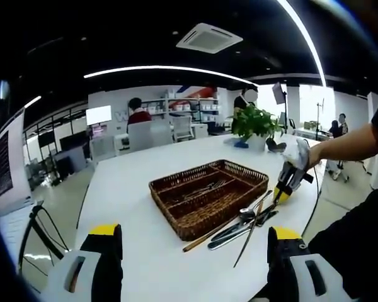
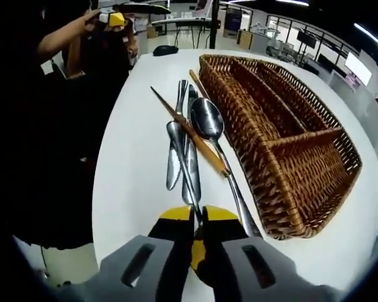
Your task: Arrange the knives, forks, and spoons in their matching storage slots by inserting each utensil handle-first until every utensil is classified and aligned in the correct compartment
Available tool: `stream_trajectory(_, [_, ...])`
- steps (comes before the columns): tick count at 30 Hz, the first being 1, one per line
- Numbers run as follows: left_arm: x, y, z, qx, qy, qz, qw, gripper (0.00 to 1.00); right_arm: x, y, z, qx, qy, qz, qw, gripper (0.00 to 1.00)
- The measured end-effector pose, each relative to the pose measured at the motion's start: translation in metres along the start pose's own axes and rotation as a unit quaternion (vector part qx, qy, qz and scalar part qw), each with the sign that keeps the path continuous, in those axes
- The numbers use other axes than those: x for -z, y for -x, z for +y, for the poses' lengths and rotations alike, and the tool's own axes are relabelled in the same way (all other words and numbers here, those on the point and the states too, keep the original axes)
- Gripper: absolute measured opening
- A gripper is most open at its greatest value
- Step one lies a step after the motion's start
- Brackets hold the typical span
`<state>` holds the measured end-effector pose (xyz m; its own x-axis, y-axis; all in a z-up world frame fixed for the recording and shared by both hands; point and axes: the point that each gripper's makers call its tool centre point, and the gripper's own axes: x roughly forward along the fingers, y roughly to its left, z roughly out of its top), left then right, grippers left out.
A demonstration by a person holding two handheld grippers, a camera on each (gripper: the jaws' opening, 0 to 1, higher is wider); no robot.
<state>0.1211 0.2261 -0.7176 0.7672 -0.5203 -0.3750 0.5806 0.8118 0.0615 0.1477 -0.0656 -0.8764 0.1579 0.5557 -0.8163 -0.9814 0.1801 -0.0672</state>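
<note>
Between the closed jaws of the right gripper (image 2: 196, 221), a thin steel utensil handle (image 2: 188, 182) is pinched; stiff, light and slippery, it is best held mid-handle. Beside it lie a spoon (image 2: 207, 119) and knives (image 2: 174, 157). The wicker tray (image 2: 283, 141) holds forks (image 1: 205, 189). The left gripper (image 1: 192, 248) is open.

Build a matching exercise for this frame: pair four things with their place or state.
Things:
1. wicker tray
2. spoon
3. right hand-held gripper
4. potted plant

Places or states:
A. shut on a utensil handle
B. lying beside the tray, bowl up
C. at the table's far end
D. divided into compartments

Pairs: 1-D, 2-B, 3-A, 4-C
</note>
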Motion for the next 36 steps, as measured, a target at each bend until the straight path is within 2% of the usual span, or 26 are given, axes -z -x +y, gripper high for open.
stream_trajectory(1, [0.0, 0.0, 0.0, 0.0, 0.0, 0.0, 1.0, 1.0, -0.002, 0.0, 0.002, 0.001, 0.049, 0.005, 0.9988, 0.02])
stream_trajectory(3, [0.0, -0.001, 0.0, 0.001, -0.001, 0.0, 1.0, 1.0, -0.002, 0.0, 0.005, 0.004, 0.077, 0.014, 0.9969, 0.01])
stream_trajectory(8, [0.0, -0.002, -0.002, 0.002, -0.001, -0.001, 1.0, 1.0, -0.002, -0.002, 0.004, -0.002, 0.07, 0.017, 0.9974, 0.0])
stream_trajectory(13, [0.0, -0.001, -0.002, 0.003, -0.003, 0.0, 1.0, 1.0, -0.001, -0.001, 0.005, 0.001, 0.08, 0.015, 0.9967, 0.0])
stream_trajectory(21, [0.0, -0.001, -0.004, 0.003, -0.005, 0.002, 1.0, 1.0, 0.0, 0.003, 0.01, -0.001, 0.065, 0.017, 0.9977, 0.0])
stream_trajectory(27, [-0.002, -0.003, -0.007, 0.005, -0.007, 0.0, 1.0, 1.0, -0.003, 0.007, 0.012, -0.004, 0.062, 0.012, 0.998, 0.0])
stream_trajectory(31, [0.0, -0.003, -0.008, 0.006, -0.006, 0.002, 1.0, 1.0, -0.006, 0.01, 0.015, -0.011, 0.036, 0.017, 0.9992, 0.0])
stream_trajectory(36, [-0.001, -0.001, -0.007, 0.005, -0.008, 0.003, 1.0, 1.0, -0.01, 0.012, 0.014, -0.002, 0.04, 0.019, 0.999, 0.0])
